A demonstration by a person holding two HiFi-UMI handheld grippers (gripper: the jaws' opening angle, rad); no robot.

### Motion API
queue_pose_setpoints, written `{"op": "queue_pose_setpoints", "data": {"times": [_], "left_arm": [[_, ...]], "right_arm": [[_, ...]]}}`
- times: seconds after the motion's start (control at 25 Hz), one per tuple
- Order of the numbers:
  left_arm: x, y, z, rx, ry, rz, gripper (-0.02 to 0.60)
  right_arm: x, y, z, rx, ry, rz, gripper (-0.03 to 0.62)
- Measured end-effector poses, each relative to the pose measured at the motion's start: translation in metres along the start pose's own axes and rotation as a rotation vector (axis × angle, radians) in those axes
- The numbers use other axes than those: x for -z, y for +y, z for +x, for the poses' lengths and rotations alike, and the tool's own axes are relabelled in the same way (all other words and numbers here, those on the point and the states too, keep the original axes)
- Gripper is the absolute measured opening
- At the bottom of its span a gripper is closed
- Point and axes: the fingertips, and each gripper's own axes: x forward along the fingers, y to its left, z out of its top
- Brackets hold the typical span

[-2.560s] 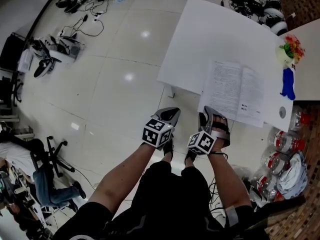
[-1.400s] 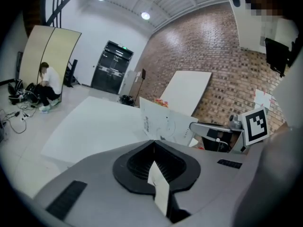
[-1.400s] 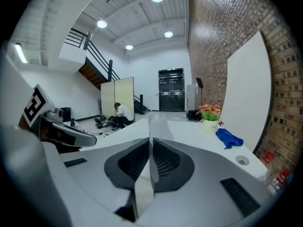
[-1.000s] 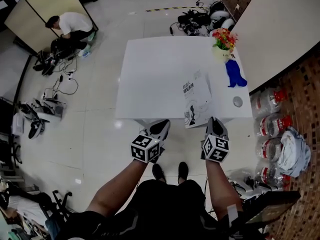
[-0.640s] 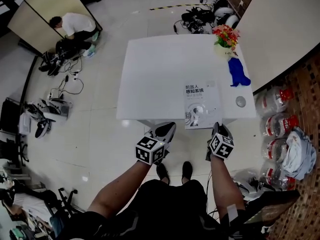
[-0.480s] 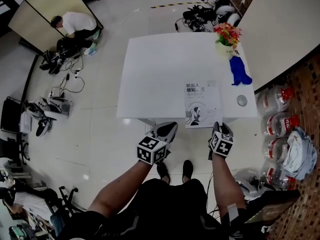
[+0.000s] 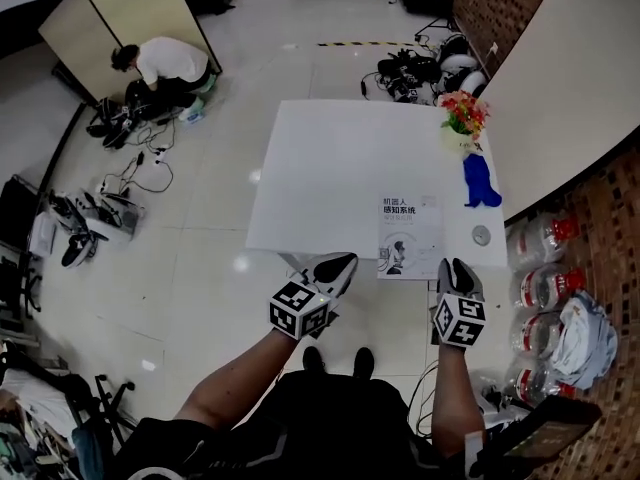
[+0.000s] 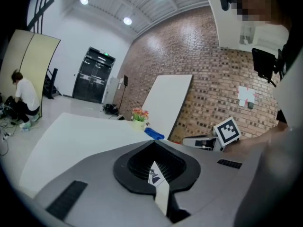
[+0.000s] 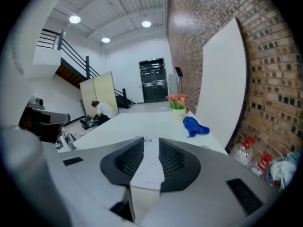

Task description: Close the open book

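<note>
The book [image 7: 408,230] lies closed and flat on the white table [image 7: 330,168], near its front right edge, cover up. My left gripper [image 7: 340,261] hovers just off the front edge, left of the book, with its jaws together and nothing held. In the left gripper view [image 8: 152,143] a sliver of the book cover shows through the slit behind its tips. My right gripper [image 7: 455,265] is at the book's near right corner. Its jaws [image 9: 151,141] are opening with nothing between them; the book [image 9: 150,162] shows below through the gap.
A vase of flowers [image 7: 462,118], a blue cloth [image 7: 480,183] and a small round grey object [image 7: 481,234] sit along the table's right side. Water bottles [image 7: 540,288] stand on the floor to the right. A person [image 7: 160,63] crouches by cables at far left.
The book, open earlier and with its cover half raised a second ago, now lies shut. Both grippers have drawn back from the table edge, and the right jaws have parted.
</note>
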Motion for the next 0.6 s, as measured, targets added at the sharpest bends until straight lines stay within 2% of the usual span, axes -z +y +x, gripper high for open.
{"op": "queue_pose_setpoints", "data": {"times": [0.12,0.16,0.32,0.4,0.6], "left_arm": [[-0.024,-0.008,-0.020,-0.010,-0.035,0.157,-0.003],[-0.033,-0.010,-0.027,-0.011,-0.055,0.183,-0.003],[-0.061,-0.014,-0.056,-0.008,-0.126,0.168,-0.003],[-0.071,-0.016,-0.067,-0.013,-0.149,0.170,-0.003],[-0.084,-0.021,-0.083,-0.065,-0.173,0.206,-0.003]], "right_arm": [[-0.054,0.034,-0.027,-0.096,-0.124,-0.076,0.078],[-0.069,0.044,-0.036,-0.128,-0.159,-0.079,0.078],[-0.109,0.076,-0.062,-0.223,-0.230,-0.057,0.069],[-0.119,0.084,-0.073,-0.239,-0.251,-0.070,0.000],[-0.132,0.097,-0.092,-0.279,-0.276,-0.095,0.000]]}}
